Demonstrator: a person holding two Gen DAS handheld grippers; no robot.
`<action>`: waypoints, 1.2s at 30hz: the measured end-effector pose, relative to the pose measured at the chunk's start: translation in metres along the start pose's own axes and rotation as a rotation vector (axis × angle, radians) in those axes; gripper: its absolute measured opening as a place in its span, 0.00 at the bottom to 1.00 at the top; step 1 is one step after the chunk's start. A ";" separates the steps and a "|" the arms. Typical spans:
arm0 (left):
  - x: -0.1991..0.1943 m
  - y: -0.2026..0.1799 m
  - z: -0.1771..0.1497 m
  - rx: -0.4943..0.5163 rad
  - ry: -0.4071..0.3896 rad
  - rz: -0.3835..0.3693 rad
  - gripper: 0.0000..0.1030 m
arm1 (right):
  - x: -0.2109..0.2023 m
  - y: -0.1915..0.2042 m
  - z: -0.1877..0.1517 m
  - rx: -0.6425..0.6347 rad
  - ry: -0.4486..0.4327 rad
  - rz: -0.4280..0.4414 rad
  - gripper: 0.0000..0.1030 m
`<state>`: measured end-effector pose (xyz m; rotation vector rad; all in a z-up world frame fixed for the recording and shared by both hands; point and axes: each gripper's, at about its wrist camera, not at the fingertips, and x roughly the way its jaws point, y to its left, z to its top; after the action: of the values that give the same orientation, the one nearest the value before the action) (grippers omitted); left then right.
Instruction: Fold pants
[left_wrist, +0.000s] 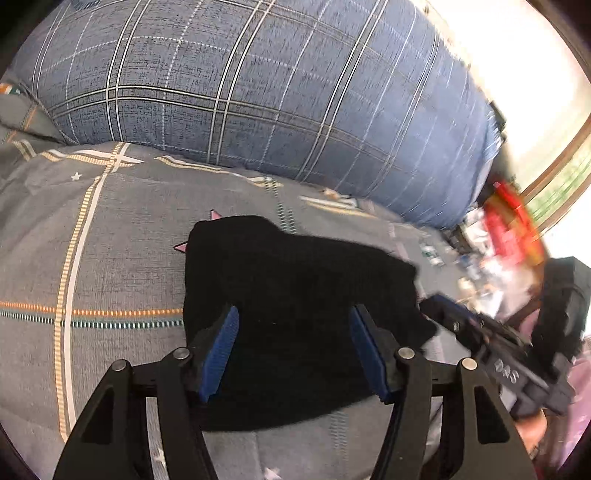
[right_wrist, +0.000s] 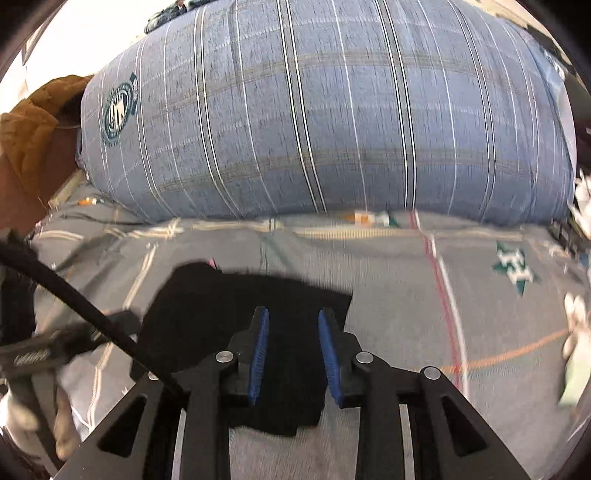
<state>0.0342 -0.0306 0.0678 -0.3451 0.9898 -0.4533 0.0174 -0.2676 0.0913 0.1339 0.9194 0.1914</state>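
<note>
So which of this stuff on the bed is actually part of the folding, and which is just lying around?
Part of the job:
black pants, lying in a compact bundle on the bedsheet
left gripper, open
right gripper, open

Just lying about:
blue plaid pillow
grey patterned bedsheet
red item, blurred
brown garment

Grey patterned bed (left_wrist: 122, 236), black folded pants (left_wrist: 295, 295), blue plaid bolster (left_wrist: 258, 92)

Black left gripper (left_wrist: 293, 352), blue ribbed pads (left_wrist: 221, 354), silver pivot pins; right gripper (right_wrist: 293, 354) alike, black cable (right_wrist: 74, 299)
</note>
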 end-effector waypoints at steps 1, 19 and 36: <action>0.001 0.000 -0.002 0.002 -0.003 0.004 0.59 | 0.005 -0.005 -0.008 0.028 0.019 0.023 0.29; 0.040 -0.006 0.005 0.146 0.047 0.175 0.59 | -0.005 -0.003 -0.042 0.153 -0.031 0.252 0.32; -0.054 -0.004 -0.019 0.094 -0.099 0.159 0.60 | -0.034 -0.035 -0.084 0.329 -0.077 0.193 0.49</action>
<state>-0.0082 -0.0077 0.0995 -0.2010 0.8890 -0.3341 -0.0657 -0.3065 0.0606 0.5326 0.8561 0.2109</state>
